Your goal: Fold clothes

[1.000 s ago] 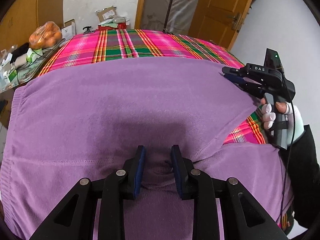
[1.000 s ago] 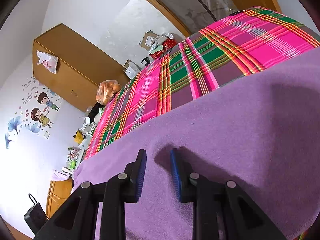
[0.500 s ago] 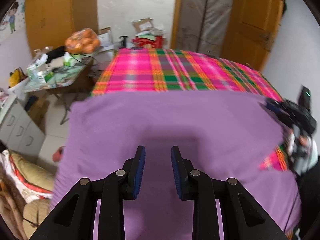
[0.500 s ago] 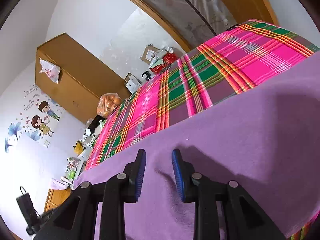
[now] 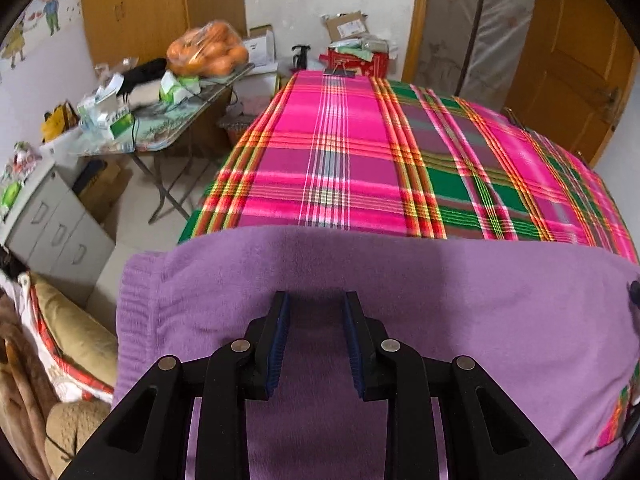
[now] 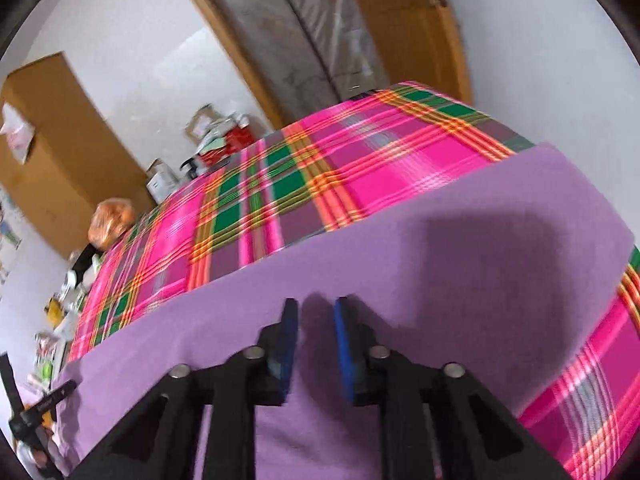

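The left wrist view alone shows the left end of the purple garment (image 5: 400, 300): a ribbed hem at the lower left of the frame, hanging past the edge of the bed over the floor. It also shows a folding table (image 5: 168, 128) at the upper left, cluttered with boxes and a clear bag of oranges (image 5: 206, 50), and grey drawers (image 5: 52, 220) at the left edge. The right wrist view, blurred, instead shows the garment's right end at the right of the frame, with the plaid blanket (image 6: 320, 184) bare beyond it.

The garment is soft, fuzzy fleece lying flat across the near part of the bed. The blanket is a woven pink, green and orange check.

The left gripper (image 5: 316, 344) stands parted over the fleece, nothing pinched between its blue ridged pads. The right gripper (image 6: 316, 344) is closing, the gap narrow, fleece below but not clamped.
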A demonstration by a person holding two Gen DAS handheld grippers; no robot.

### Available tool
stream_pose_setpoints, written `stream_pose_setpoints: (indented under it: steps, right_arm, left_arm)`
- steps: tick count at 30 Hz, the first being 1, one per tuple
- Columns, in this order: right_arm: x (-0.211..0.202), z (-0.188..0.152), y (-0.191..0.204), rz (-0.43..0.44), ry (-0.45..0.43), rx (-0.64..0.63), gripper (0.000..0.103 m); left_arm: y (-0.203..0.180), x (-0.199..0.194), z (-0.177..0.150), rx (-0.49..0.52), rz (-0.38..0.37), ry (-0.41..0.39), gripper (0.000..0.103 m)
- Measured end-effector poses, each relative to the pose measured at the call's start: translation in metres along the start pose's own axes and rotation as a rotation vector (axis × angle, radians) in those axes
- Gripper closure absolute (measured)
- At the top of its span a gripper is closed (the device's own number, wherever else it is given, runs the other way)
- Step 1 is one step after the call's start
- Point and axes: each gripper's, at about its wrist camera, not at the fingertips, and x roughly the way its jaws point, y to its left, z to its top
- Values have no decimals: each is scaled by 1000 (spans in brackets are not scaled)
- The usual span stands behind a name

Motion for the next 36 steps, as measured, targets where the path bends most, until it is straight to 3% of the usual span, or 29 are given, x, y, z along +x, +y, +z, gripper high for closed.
stream_pose_setpoints:
  steps: [4,8,11,13,24,30,36]
  right_arm:
    - [-3,2,-3,-12,-20,22,88]
    - [-1,-2,21,98,-13,-94,87]
    - [11,-3,17,131,54,-63,88]
    - [14,-1,5,155,53,-6,90]
    - [1,1,-13,84,-8,84,88]
    - [0,0,-12,84,-6,80,87]
    - [0,2,-13,87,-4,82,87]
  left_arm:
    - [4,-1,1,2,-22,-7,75]
    - [14,-5,2,-34,-18,-40,75]
    - [19,0,3,-52,-11,-34,75]
    - [23,1,6,-56,-13,-35,75]
    - [62,-36,6,-148,-6,-109,75]
    - [58,-9,6,-111,-7,-13,75]
    - [60,4,14,-128,18,-16,75]
